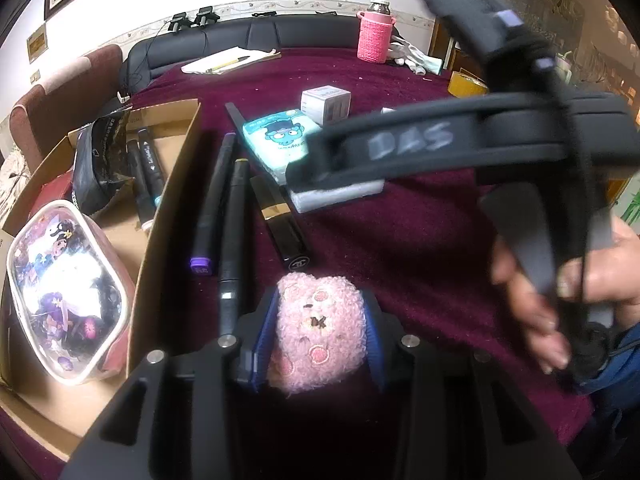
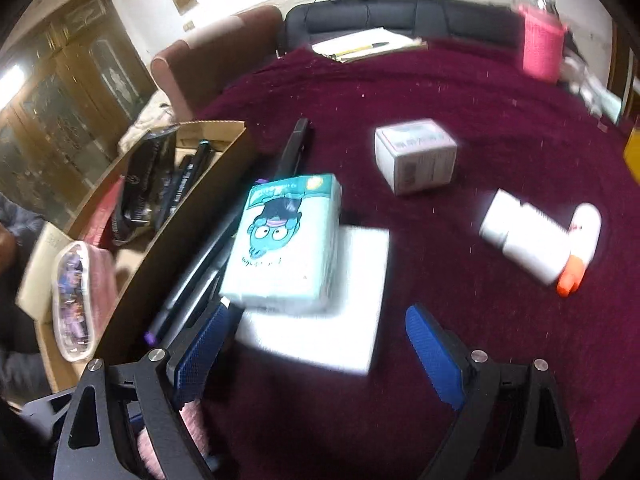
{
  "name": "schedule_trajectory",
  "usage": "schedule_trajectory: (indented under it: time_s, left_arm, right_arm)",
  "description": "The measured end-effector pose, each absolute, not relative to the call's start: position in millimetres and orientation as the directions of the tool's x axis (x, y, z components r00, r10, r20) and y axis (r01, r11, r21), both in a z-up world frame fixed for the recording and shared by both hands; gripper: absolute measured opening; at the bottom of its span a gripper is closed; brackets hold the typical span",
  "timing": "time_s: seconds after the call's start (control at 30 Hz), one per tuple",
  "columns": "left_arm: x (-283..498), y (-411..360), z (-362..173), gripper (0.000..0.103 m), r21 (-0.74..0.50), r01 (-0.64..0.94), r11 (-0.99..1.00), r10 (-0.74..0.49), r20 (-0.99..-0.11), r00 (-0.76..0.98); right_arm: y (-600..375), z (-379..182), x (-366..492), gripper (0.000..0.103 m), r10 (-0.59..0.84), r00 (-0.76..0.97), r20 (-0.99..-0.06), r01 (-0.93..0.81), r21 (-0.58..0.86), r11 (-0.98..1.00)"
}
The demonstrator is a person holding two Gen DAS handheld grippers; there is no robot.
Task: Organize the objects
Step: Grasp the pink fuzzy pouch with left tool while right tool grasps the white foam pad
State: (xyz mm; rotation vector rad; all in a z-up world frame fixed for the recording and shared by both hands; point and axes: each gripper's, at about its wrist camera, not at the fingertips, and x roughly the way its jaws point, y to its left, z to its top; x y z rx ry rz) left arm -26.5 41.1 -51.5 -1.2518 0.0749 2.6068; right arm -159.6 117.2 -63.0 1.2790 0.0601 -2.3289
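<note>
Gripping a pink plush toy [image 1: 320, 332] between its blue pads, the left claw [image 1: 318, 344] is holding it just above the dark red cloth of the table [image 1: 420, 240]. Only one earlier-free moment is given, so nothing can be said of its jaws beyond this: the pads are pressing on the toy's fuzzy sides. The right claw [image 2: 316, 356] is standing wide open with nothing between its blue pads [image 2: 434, 356], hanging over a flat white pad [image 2: 340, 320] on which a pale green tissue pack [image 2: 288, 244] with a cartoon face is lying. In the left wrist view a hand [image 1: 580, 288] is clasping the right claw's handle. Left of the toy, two dark markers [image 1: 224, 208] and a black and gold tube [image 1: 280, 220] are lying beside the cardboard box [image 1: 160, 208], which is holding a cartoon-printed pouch [image 1: 64, 304], a black bag [image 1: 100, 160] and more markers. Farther out a small white carton [image 2: 416, 156] and a white bottle [image 2: 524, 240] are resting on the cloth.
</note>
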Motion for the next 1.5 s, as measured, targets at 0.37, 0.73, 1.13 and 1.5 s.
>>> schedule_trajectory:
  time_s: [0.37, 0.73, 1.13, 1.5]
  left_arm:
    - [-25.9, 44.9, -51.8, 0.043, -0.039, -0.254, -0.966, 0.189, -0.777, -0.6]
    - [-31.0, 42.5, -52.2, 0.037, -0.038, -0.234, -0.971, 0.176, -0.775, -0.606]
    - [-30.7, 45.0, -53.1, 0.037, -0.012, -0.232, -0.973, 0.155, -0.776, -0.611]
    - [-29.8, 44.0, -52.9, 0.037, -0.019, -0.23, -0.973, 0.16, -0.775, -0.612]
  right_arm:
    - [153.4, -58.9, -156.7, 0.072, -0.304, -0.499, -0.811, 0.402, 0.094, -0.911]
    - [175.3, -39.7, -155.9, 0.072, -0.444, -0.483, -0.755, 0.372, 0.282, -0.884]
    - [222.8, -97.6, -181.3, 0.073, -0.952, -0.142, -0.27, 0.041, 0.96, -0.278]
    - [228.0, -79.0, -175.7, 0.073, -0.847, -0.255, -0.467, 0.154, 0.845, -0.512]
